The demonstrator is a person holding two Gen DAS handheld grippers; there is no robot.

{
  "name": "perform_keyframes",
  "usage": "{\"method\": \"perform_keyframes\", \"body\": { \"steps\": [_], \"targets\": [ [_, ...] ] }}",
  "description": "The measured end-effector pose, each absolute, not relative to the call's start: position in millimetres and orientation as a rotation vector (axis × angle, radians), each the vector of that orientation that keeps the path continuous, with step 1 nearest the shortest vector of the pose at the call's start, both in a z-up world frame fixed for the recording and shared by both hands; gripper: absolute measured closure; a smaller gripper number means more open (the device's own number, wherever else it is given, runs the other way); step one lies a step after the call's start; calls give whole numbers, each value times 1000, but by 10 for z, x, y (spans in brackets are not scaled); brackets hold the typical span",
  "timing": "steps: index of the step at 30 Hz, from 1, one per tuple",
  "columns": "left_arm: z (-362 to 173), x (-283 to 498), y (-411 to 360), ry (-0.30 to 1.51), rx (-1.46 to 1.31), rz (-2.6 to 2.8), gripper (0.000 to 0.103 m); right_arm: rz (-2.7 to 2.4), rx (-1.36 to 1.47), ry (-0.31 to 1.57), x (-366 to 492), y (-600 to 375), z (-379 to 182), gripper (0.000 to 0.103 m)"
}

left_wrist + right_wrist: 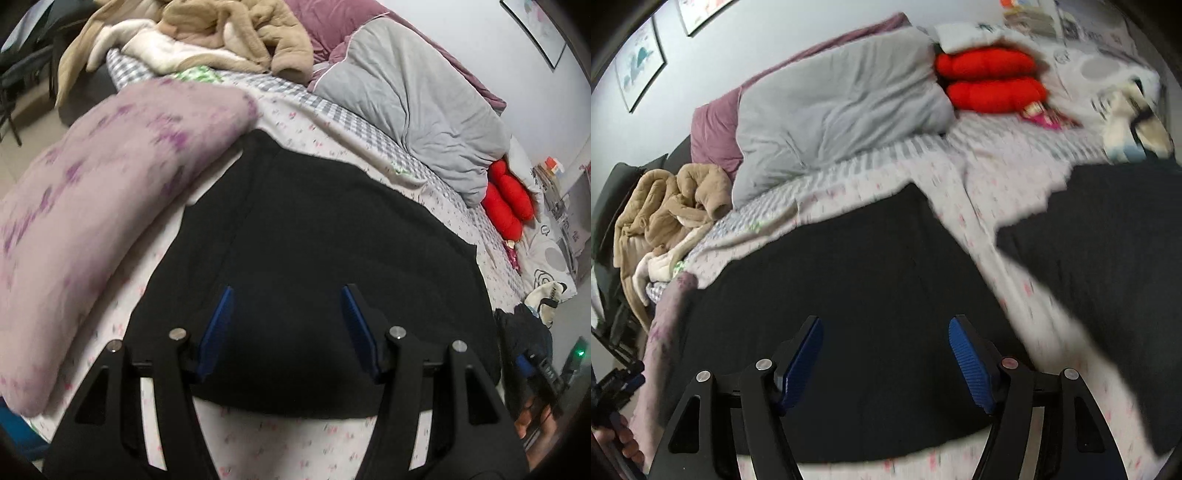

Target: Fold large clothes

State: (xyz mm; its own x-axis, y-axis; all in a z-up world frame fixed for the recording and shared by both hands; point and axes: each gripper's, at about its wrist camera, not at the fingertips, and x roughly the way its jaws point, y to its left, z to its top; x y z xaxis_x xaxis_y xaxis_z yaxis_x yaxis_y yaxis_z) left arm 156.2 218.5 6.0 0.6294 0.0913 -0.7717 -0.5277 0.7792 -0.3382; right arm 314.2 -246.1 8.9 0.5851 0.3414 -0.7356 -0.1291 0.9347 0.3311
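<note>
The black garment (314,258) lies flat on the bed (295,435), filling the centre of both wrist views directly ahead of and beneath each pair of tongs. In the left wrist view its near hem runs across the lower part of the frame, just in front of the left tongs (288,325), and the cloth stretches away toward the upper middle, where it narrows beside the lilac pillow (110,206). Its long axis seems to run away from the left tongs, up the frame.

The left tongs are spread wide and hold nothing, with the blue pads (221,325) over the cloth near the hem. The right tongs (886,354) are likewise spread and empty, poised over the same dark panel in the lower centre of their view. Both look about equally near; the left one seems squarer to the hem.

The garment is plain, matte and thick-looking, smooth with few wrinkles, probably already folded at least once. A second dark piece (1108,258) lies at the right of the right wrist view, parted from it by a strip of flowered sheet; whether it is a sleeve of the same garment cannot be told. A grey quilt (424,110) and red cushions (990,81) lie well apart.
</note>
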Motion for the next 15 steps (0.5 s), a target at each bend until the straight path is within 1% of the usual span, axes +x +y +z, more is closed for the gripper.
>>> {"method": "perform_keyframes", "body": {
  "steps": [3, 4, 5, 6, 7, 8, 9, 12, 14, 15],
  "targets": [
    [-139, 1430, 2211, 889, -588, 366, 42, 259, 297, 989, 3077, -2629, -52, 40],
    [-197, 1391, 2235, 903, -608, 363, 47, 250, 300, 993, 3038, -2650, -57, 41],
    [-249, 1348, 2260, 914, -627, 363, 54, 240, 298, 994, 3001, -2693, -73, 45],
    [-319, 1307, 2293, 934, -647, 360, 57, 236, 292, 1003, 2983, -2709, -92, 53],
    [-352, 1272, 2303, 943, -660, 350, 64, 237, 291, 1017, 2979, -2720, -125, 57],
    [-377, 1245, 2311, 945, -669, 341, 70, 248, 296, 1048, 2970, -2709, -190, 66],
    [-405, 1223, 2303, 951, -666, 337, 71, 254, 294, 1072, 2960, -2705, -244, 71],
    [-507, 1215, 2289, 979, -668, 324, 76, 236, 263, 1125, 2981, -2648, -398, 73],
    [-605, 1230, 2313, 1004, -677, 345, 87, 229, 248, 1154, 3026, -2604, -496, 73],
    [-632, 1218, 2318, 1009, -680, 352, 89, 233, 239, 1170, 3040, -2582, -549, 73]
  ]
}}
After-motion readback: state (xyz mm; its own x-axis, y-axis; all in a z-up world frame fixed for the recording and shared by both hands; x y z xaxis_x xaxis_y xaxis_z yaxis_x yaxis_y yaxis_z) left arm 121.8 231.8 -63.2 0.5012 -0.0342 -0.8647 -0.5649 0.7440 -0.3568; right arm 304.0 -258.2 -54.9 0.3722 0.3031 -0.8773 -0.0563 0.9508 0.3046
